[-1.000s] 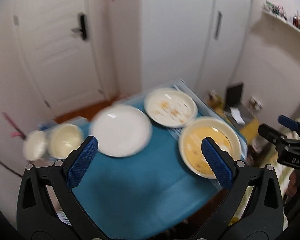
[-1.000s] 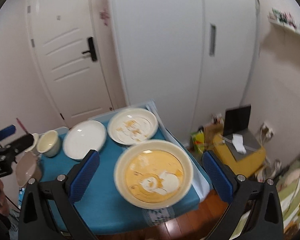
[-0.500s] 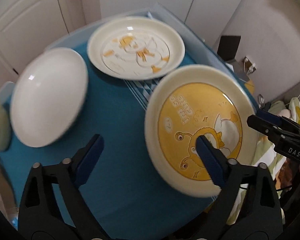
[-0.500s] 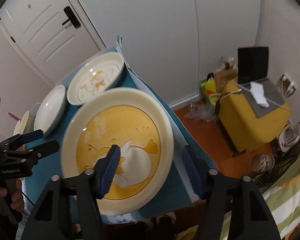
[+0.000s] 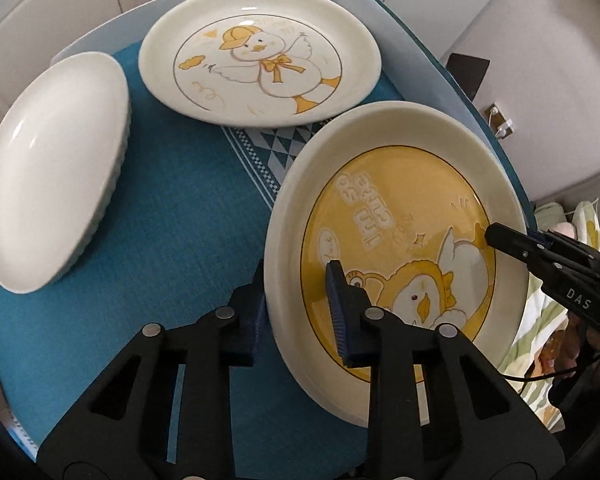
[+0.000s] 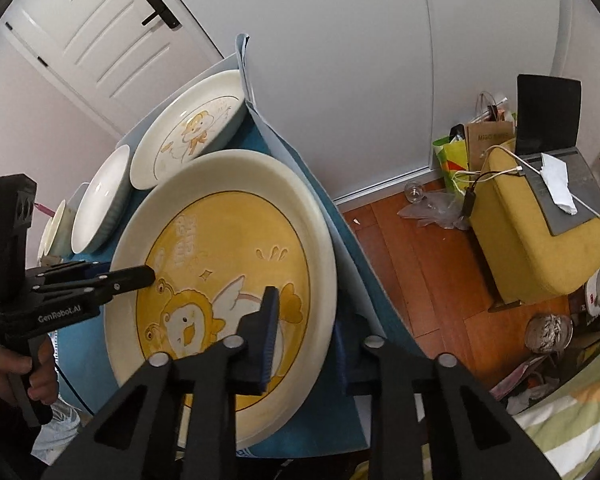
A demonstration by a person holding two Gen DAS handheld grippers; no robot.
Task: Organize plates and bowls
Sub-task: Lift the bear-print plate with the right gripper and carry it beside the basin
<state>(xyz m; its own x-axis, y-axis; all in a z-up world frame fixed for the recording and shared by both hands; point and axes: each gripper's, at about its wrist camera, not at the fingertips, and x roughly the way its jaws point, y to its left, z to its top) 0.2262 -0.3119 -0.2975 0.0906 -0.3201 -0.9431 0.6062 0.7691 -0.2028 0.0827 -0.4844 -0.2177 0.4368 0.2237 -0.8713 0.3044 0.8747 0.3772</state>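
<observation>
Here the blue-clothed table (image 5: 172,208) spreads under both claws. The yellow plate (image 5: 396,240), face up, is pinched at opposite rims: left claw (image 5: 296,312) clamps its near-left edge, right claw (image 6: 306,344) its right edge. Round, it has no long axis; its rim looks tilted. Beyond the left claw sit the duck plate (image 5: 260,56) and, leftward, the white dish (image 5: 48,172).
</observation>
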